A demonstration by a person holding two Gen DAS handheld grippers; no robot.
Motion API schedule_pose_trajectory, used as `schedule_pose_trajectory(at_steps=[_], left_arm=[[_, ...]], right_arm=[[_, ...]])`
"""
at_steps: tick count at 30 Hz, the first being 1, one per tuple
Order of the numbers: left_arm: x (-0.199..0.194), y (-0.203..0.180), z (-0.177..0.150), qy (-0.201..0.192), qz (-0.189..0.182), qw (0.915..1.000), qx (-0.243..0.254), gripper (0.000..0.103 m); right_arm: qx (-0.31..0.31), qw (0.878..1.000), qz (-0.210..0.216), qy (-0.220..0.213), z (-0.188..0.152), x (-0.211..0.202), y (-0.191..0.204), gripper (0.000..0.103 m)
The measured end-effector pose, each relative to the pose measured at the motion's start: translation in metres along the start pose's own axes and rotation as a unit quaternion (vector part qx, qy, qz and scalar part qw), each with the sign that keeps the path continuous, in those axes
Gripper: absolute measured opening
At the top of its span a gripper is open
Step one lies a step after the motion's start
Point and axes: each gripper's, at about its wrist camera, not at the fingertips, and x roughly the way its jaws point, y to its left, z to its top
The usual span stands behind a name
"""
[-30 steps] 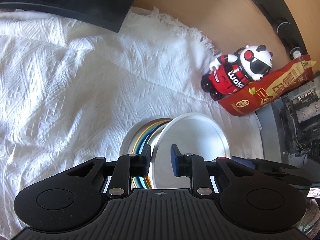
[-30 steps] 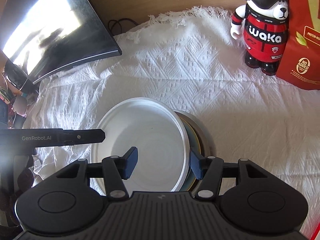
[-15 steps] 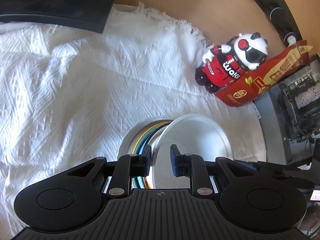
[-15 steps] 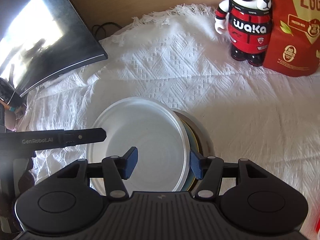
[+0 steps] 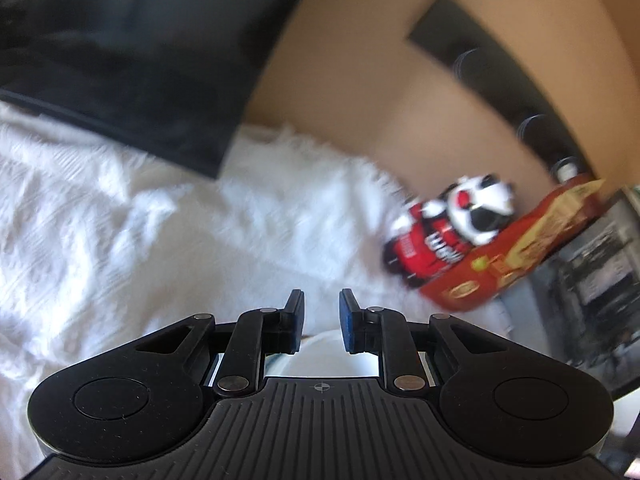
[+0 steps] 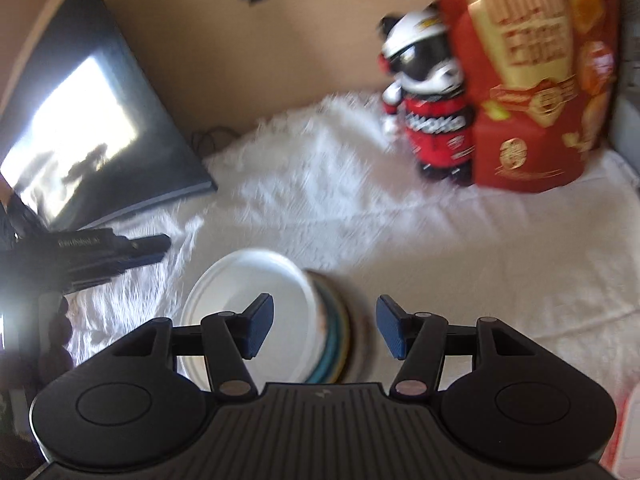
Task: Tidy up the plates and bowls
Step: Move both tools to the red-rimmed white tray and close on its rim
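Right wrist: one dish stack [image 6: 280,316]; both grippers' jaws spread, gripping nothing.

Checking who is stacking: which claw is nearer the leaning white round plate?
Right. The right claw hovers open directly over the leaning white round plate; the left claw sits off to its side, clear.

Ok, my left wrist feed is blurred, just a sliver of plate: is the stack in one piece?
Observer: Yes. The white plate sits against the coloured stack, offset left in the right wrist view.
Operator: Is the right gripper on it?
Observer: No. The right gripper hangs open over the stack, pads touching nothing.
Operator: And my left one?
Observer: The left gripper is left of the plate, apart from it; its jaws have just been closing on nothing.
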Motion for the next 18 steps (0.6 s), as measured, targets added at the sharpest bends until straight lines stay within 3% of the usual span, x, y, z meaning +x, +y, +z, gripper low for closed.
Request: schedule_pose_trajectory(at_steps=[4, 7, 11, 15, 18], left_arm=[[0.003, -0.048, -0.017, 0.008, -0.031, 0.9990, 0.031, 0.021], [0.019, -0.091, -0.042, 0.029, -0.043, 0.9959, 0.074, 0.021], [0.051, -0.149, -0.083, 0.075, -0.060, 0.9869, 0.130, 0.021], [0.079, -0.206, -0.130, 0.115, -0.075, 0.9705, 0.198, 0.021], [0.095, -0.252, -0.166, 0.137, -0.092, 0.9489, 0.269, 0.021]], right_arm=[[-0.009, 0.997, -0.054, -0.053, -0.016, -0.041, -0.035, 0.059], [-0.017, 0.991, -0.109, -0.081, -0.031, -0.066, -0.066, 0.066], [-0.018, 0.970, -0.212, -0.122, -0.060, -0.099, -0.115, 0.070], [0.000, 0.941, -0.310, -0.137, -0.089, -0.121, -0.171, 0.078], [0.024, 0.928, -0.351, -0.127, -0.112, -0.133, -0.211, 0.080]])
